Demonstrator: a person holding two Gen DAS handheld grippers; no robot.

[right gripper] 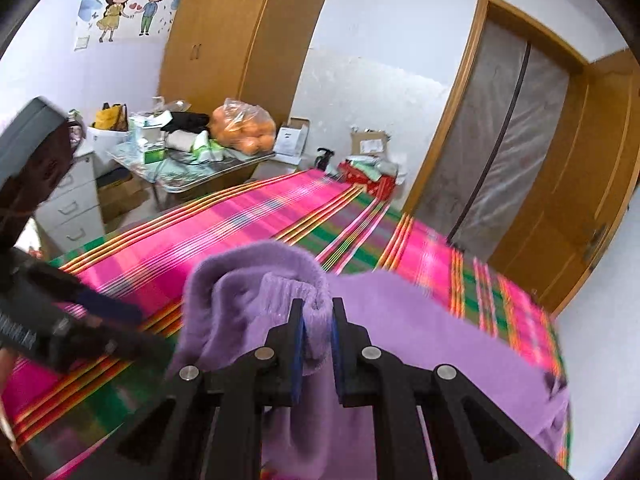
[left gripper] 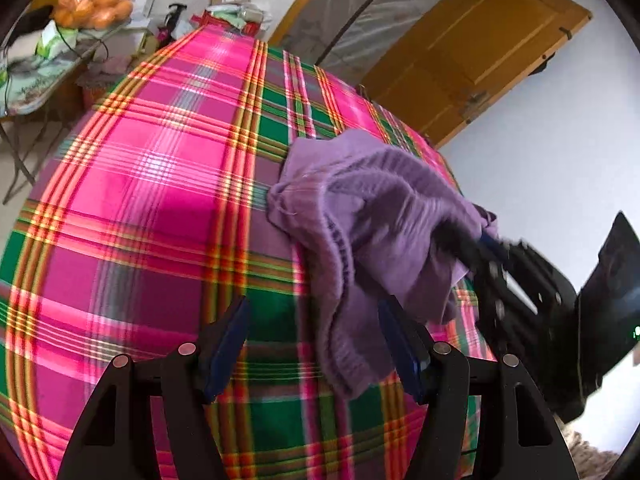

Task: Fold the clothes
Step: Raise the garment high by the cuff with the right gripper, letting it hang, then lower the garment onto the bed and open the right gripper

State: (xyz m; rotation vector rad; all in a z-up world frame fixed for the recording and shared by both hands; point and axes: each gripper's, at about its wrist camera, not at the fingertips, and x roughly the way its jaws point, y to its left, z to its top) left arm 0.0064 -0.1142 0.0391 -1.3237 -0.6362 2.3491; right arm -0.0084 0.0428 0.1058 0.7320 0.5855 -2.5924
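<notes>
Closest to me, my right gripper [right gripper: 317,322] is clamped on a fuzzy ribbed edge of the purple sweater [right gripper: 420,320], the fabric pinched between its two blue pads and bunched up in a hump just beyond them. From the left camera that same gripper [left gripper: 478,242] shows at the right, blurred, its tips buried in the knit, with the sweater [left gripper: 372,216] lifted and draping down off it toward the bed. My left gripper [left gripper: 314,344] stands wide open above the bedspread; a hanging fold of the sweater drops into the gap between its fingers, nearer the right-hand one, and I cannot tell whether it touches that pad. The rest of the sweater lies spread on the pink and green plaid bedspread [right gripper: 240,216], toward its right side. Past the bed, a folding table [right gripper: 224,170] carries a bag of oranges [right gripper: 244,128] and other clutter. Behind it stand a wooden wardrobe [right gripper: 236,40] and, to the right, an open wooden door [right gripper: 592,184].
</notes>
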